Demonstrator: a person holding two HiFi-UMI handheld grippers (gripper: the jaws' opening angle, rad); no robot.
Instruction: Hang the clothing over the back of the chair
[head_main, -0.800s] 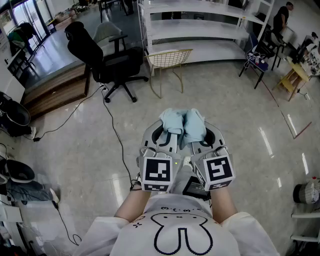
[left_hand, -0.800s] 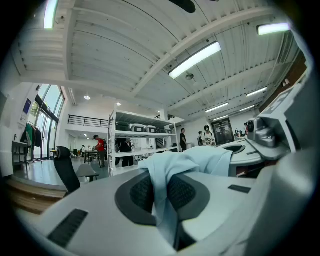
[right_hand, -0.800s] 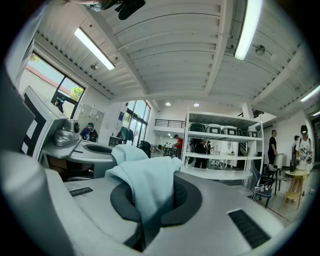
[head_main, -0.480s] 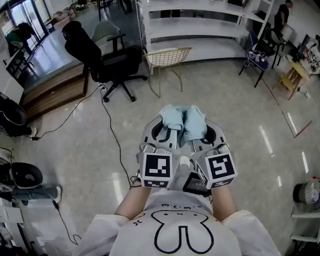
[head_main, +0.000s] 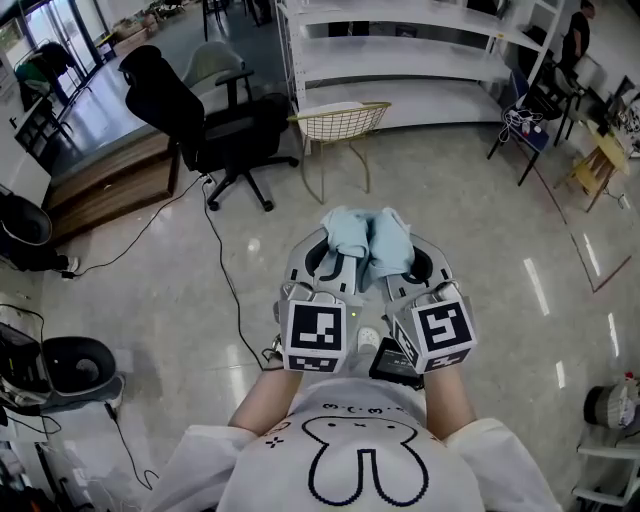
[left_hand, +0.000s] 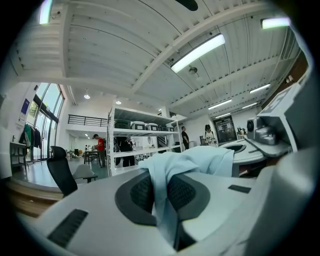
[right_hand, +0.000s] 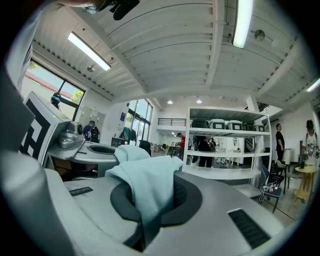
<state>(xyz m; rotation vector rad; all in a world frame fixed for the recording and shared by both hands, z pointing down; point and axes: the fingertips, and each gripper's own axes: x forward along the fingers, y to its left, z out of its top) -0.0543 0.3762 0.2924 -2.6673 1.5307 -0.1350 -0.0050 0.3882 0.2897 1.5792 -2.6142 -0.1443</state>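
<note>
at ten o'clock from my hands a black office chair (head_main: 195, 110) stands on the pale floor (head_main: 480, 230), and a dark cable (head_main: 222, 265) trails from near its base toward me. at about twelve o'clock is a gold wire chair (head_main: 340, 122), its back bare, in front of a white shelf unit (head_main: 400, 60).

my left gripper (head_main: 338, 262) is level in front of my chest, jaws clamped on a fold of the light blue clothing (head_main: 365, 240). in the left gripper view the cloth runs down between the dark pads (left_hand: 140, 192). the clothing is bunched across both grippers, in the air, well apart from either chair.

my right gripper (head_main: 398, 262) sits just beside the left. its jaws are likewise closed on the cloth, which spills over the top toward eleven o'clock in its own view. far off at two o'clock a person (head_main: 577, 30) stands.
</note>
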